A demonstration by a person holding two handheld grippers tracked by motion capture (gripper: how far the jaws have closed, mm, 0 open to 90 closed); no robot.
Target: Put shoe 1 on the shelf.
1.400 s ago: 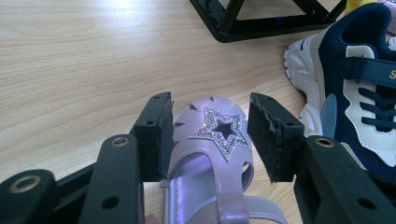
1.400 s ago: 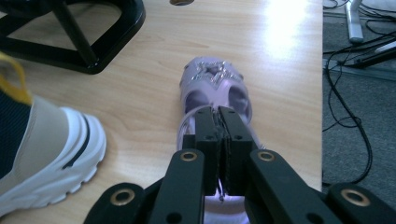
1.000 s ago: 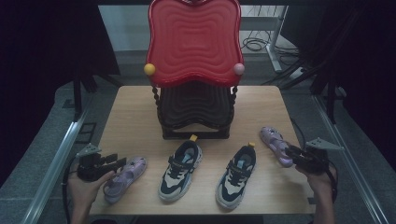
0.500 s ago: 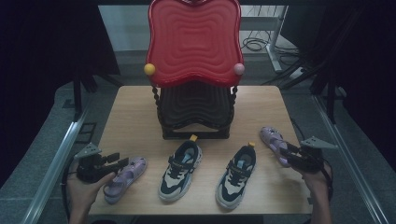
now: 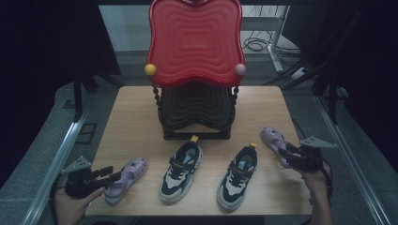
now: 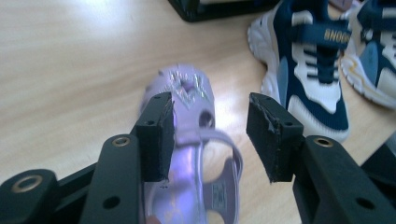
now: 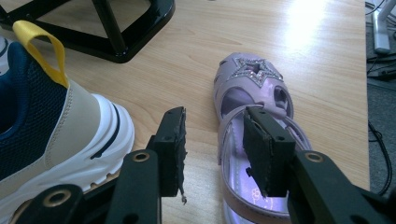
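Two purple sandals lie on the wooden table [image 5: 136, 117]. The left sandal [image 5: 124, 177] [image 6: 187, 88] is near the front left corner. My left gripper [image 5: 109, 176] [image 6: 210, 135] stands open with its jaws on either side of that sandal's heel strap. The right sandal [image 5: 273, 139] [image 7: 252, 84] has a glitter star on its toe. My right gripper [image 5: 290, 153] [image 7: 217, 149] is open at its heel. One jaw sits over the insole and the other outside the sandal's side wall. Whether the pads touch either sandal I cannot tell.
Two navy, white and beige sneakers [image 5: 181, 169] [image 5: 237, 176] lie between the sandals, toes toward the front edge. Behind them a black stand [image 5: 197, 112] carries a big red wavy top [image 5: 195, 42] with a yellow ball [image 5: 150, 69] and a pink ball [image 5: 240, 69].
Almost nothing. Both grippers stay at the sandals' heels, and the left one has shifted slightly toward the front edge. The shoes have not moved.
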